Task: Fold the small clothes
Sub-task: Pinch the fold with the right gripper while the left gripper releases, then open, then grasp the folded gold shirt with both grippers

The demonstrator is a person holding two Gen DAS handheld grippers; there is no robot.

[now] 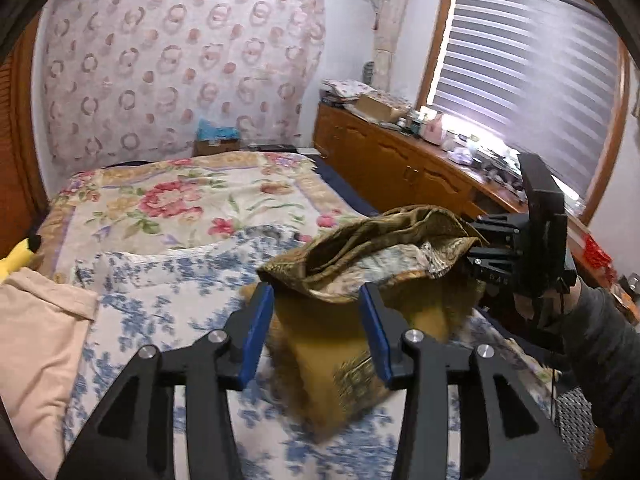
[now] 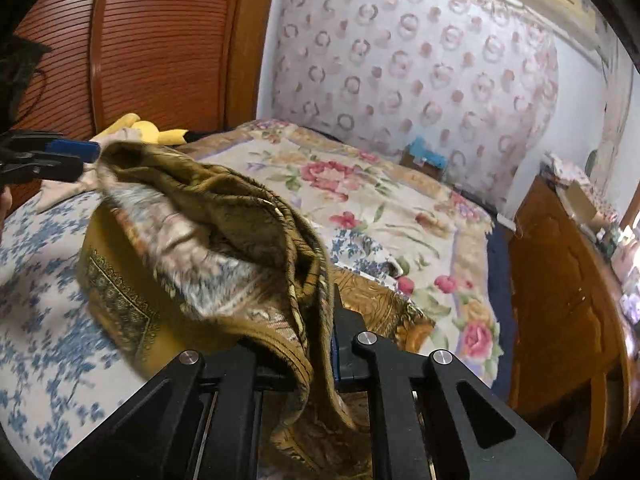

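Observation:
An olive-gold patterned cloth (image 1: pixel 360 248) with a fringed edge hangs lifted over the bed, its lower part trailing on the blue-flowered quilt (image 1: pixel 168 280). My left gripper (image 1: pixel 318 304) is open, and the cloth's near edge lies across the gap between its blue pads without being pinched. My right gripper (image 1: pixel 472 252) is shut on the cloth's far right corner, with a sleeved hand behind it. In the right wrist view the cloth (image 2: pixel 224 216) bunches into the shut right gripper (image 2: pixel 324 320), while the left gripper (image 2: pixel 90 156) stands at the cloth's far left end.
A beige garment (image 1: pixel 36 340) and a yellow plush toy (image 1: pixel 12 256) lie at the bed's left side. A rose-patterned blanket (image 1: pixel 180 196) covers the far half. A cluttered wooden dresser (image 1: pixel 400 160) runs along the right under a window blind; a wooden wardrobe (image 2: pixel 160 40) stands left.

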